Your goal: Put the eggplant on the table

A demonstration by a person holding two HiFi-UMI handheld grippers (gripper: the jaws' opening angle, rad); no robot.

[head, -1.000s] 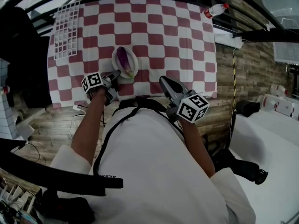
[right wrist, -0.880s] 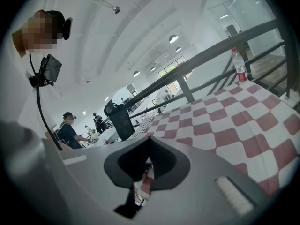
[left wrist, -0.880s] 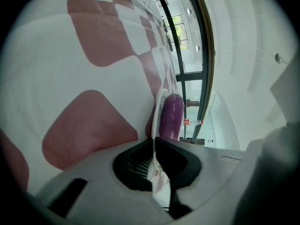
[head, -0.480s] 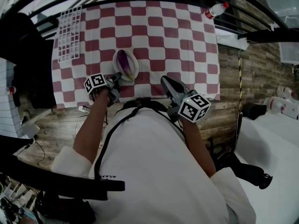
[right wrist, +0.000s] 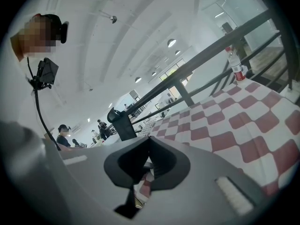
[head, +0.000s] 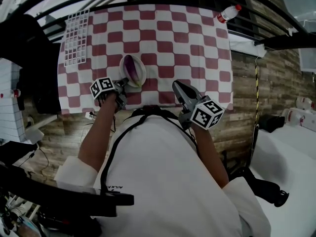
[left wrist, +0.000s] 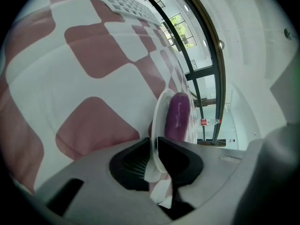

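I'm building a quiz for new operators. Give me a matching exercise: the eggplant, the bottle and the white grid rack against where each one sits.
Things: 1 eggplant; 2 red-capped bottle; 3 white grid rack.
Places: A far right corner of the checkered table; B far left corner; C on the white plate.
Pairs: 1-C, 2-A, 3-B.

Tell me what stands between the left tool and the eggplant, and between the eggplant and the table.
The white bowl: the eggplant lies inside it, and its rim sits between the jaws of the left tool; they have just been opening. The bowl also keeps the eggplant off the checked tablecloth. Nothing else visible intervenes.
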